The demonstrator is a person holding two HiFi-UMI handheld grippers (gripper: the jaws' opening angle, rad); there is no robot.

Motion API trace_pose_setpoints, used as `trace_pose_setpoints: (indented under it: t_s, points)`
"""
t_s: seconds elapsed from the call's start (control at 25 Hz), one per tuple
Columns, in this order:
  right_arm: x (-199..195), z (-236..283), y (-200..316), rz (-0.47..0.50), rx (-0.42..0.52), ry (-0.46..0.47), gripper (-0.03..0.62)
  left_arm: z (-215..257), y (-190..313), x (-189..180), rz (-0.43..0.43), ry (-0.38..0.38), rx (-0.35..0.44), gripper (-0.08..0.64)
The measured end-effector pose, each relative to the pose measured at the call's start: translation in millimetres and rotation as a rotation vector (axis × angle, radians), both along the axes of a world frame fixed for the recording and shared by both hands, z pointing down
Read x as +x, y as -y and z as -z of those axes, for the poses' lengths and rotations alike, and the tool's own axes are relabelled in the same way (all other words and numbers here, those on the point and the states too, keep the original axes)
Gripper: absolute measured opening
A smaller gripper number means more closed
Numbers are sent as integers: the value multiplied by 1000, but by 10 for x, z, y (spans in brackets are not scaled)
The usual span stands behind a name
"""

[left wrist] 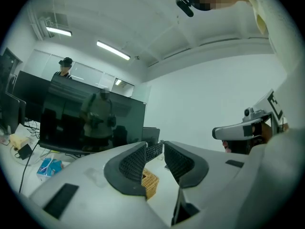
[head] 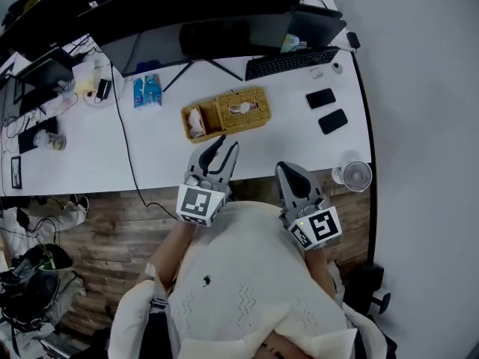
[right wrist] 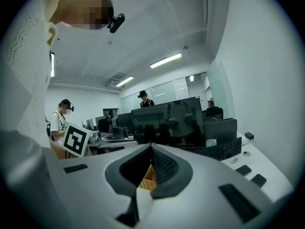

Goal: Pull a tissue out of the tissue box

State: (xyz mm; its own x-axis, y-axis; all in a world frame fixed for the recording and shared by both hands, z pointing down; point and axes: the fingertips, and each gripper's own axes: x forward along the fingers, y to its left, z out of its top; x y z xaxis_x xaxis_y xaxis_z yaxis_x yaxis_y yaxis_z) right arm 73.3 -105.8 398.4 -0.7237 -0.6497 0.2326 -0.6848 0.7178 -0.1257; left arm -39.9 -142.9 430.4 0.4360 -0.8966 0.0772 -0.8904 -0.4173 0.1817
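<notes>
A woven wicker tissue box (head: 241, 109) sits mid-desk in the head view, with a white tissue (head: 242, 108) showing at its top slot. My left gripper (head: 226, 145) hovers just in front of the box, apart from it, its jaws open and empty. In the left gripper view the left gripper (left wrist: 155, 146) shows a clear gap, with the wicker box (left wrist: 150, 183) seen below it. My right gripper (head: 285, 168) is held near the desk's front edge, right of the box. In the right gripper view the right gripper (right wrist: 151, 147) has its tips together, holding nothing.
On the white desk (head: 165, 155) lie a keyboard (head: 292, 62), two dark phones (head: 321, 98) (head: 333, 121), a small fan (head: 357, 176), a blue packet (head: 147, 91) and a black cable (head: 127, 148). Monitors (head: 194, 21) line the back. A wicker tray (head: 196, 122) adjoins the box's left.
</notes>
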Motion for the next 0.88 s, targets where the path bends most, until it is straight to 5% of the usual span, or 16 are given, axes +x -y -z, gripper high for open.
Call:
trace_pose_setpoints:
  t_s: [0.88]
  points:
    - [81,-190,407,-205,-49,-54,2,-946,868,74,-175,34,-197,156]
